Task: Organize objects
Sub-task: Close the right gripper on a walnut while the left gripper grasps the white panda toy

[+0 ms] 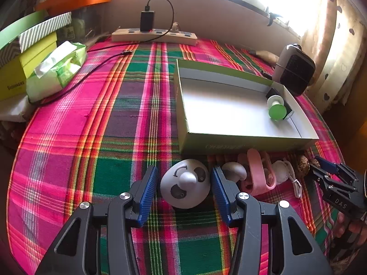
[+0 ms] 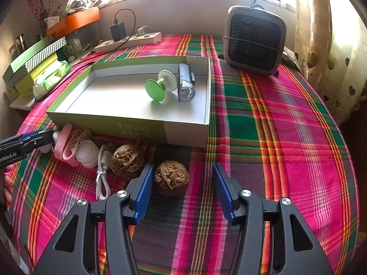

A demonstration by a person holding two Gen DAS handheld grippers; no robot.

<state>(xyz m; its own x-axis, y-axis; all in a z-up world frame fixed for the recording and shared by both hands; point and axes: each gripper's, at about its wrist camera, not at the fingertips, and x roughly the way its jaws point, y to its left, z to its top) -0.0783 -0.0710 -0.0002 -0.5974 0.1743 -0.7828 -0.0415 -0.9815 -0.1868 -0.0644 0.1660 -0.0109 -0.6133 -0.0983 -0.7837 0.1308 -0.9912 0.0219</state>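
I am holding the left gripper (image 1: 184, 184) just in front of the green box (image 1: 240, 143), its jaws standing wide around the grey round knob (image 1: 184, 186) without pressing it. I am keeping the right gripper (image 2: 182, 191) in front of the box's right end, jaws wide, with 1 walnut (image 2: 171, 177) sitting between them, close beside the left pad but not gripped. A 2nd walnut (image 2: 126, 159), a white cable (image 2: 102, 171), a white ball (image 2: 88, 152) and a pink clip (image 2: 65, 145) are lying on the plaid worktop (image 2: 286, 126) along the box's front wall. Inside the box, a green spool (image 2: 160, 86) and a grey light (image 2: 185, 83) are resting.
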